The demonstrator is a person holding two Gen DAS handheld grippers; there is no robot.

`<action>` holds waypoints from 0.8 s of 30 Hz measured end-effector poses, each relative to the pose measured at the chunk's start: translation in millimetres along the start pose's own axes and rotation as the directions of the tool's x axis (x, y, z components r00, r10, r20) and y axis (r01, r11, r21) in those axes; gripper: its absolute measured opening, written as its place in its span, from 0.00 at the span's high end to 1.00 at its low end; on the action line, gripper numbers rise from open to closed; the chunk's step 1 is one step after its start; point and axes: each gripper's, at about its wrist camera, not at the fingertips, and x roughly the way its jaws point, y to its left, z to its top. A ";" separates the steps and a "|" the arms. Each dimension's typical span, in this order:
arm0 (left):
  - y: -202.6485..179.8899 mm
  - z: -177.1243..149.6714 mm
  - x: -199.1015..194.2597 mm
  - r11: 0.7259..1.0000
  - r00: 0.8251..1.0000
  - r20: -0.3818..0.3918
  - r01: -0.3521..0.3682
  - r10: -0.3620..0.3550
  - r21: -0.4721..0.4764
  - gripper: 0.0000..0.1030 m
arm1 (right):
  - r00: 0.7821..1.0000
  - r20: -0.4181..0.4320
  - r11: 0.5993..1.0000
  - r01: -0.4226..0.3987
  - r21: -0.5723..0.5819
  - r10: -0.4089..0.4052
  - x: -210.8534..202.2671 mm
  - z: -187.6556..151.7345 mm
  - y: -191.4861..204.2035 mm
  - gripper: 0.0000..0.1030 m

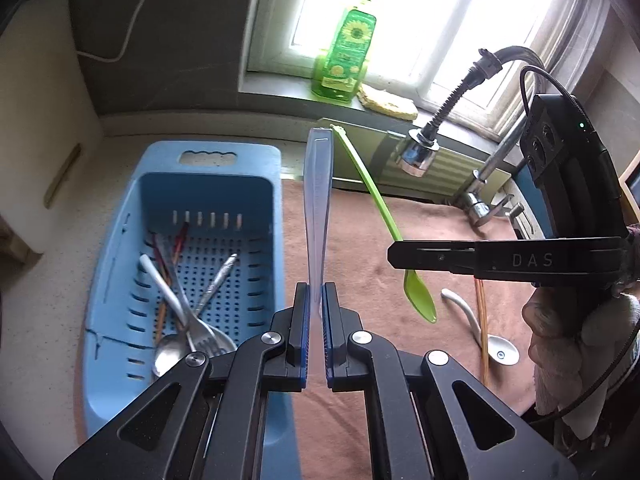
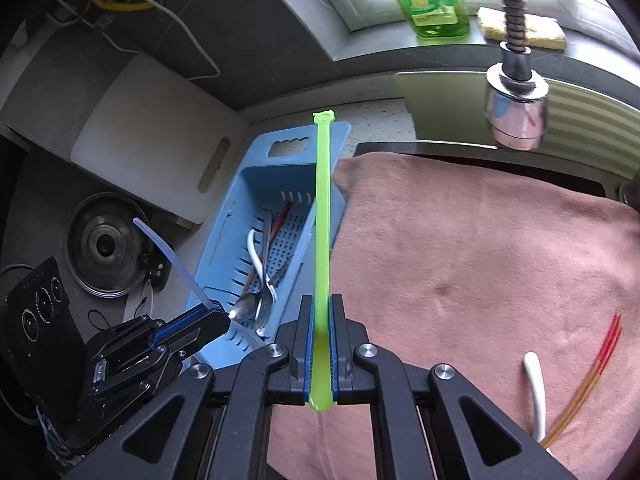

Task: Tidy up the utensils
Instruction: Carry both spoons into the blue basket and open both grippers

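Clear utensil end hidden btwn pads.

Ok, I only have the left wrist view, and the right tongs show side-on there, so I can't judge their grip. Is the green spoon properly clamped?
Observer: Yes. The right wrist view shows the right tongs shut on the green spoon, with the pads at its neck near the bowl.
Operator: Is there anything on the counter left of the basket?
Observer: A round pot lid lies flat there, a little way from the blue basket.
Operator: And the chopsticks behind those tongs?
Observer: The chopsticks have red tips. They lie beside a white spoon on the pink towel.
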 end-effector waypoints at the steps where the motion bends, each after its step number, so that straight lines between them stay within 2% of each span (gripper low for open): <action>1: 7.9 -0.9 -1.9 1.000 1.000 -0.001 -0.007 0.007 -0.010 0.95 | 1.000 -0.003 1.000 -0.007 -0.006 0.006 5.5 1.7 7.2 0.94; 10: 66.4 -12.7 6.3 0.995 0.997 -0.064 -0.054 0.049 -0.083 0.95 | 0.996 -0.062 0.998 -0.065 0.015 0.066 62.0 7.7 47.6 0.94; 19: 93.4 -25.8 29.7 0.990 0.989 -0.139 -0.065 0.047 -0.124 0.95 | 0.993 -0.108 0.999 -0.038 0.007 0.039 105.1 0.2 66.3 0.94; 21: 97.2 -26.7 33.2 0.989 0.987 -0.151 -0.066 0.045 -0.135 0.95 | 0.994 -0.108 1.000 -0.029 -0.005 0.028 107.5 -1.0 68.3 0.91; 22: 98.0 -26.9 34.5 0.988 0.986 -0.158 -0.069 0.047 -0.136 0.90 | 0.994 -0.107 1.000 -0.017 -0.015 0.016 109.1 -1.2 70.8 0.90; 23: 97.8 -26.8 34.7 0.988 0.986 -0.160 -0.078 0.056 -0.136 0.82 | 0.995 -0.104 1.000 -0.007 -0.024 0.005 108.7 -1.4 72.1 0.80; 24: 98.1 -26.4 34.1 0.987 0.985 -0.158 -0.085 0.063 -0.136 0.80 | 0.995 -0.098 1.000 -0.004 -0.027 0.001 108.2 -1.2 73.0 0.66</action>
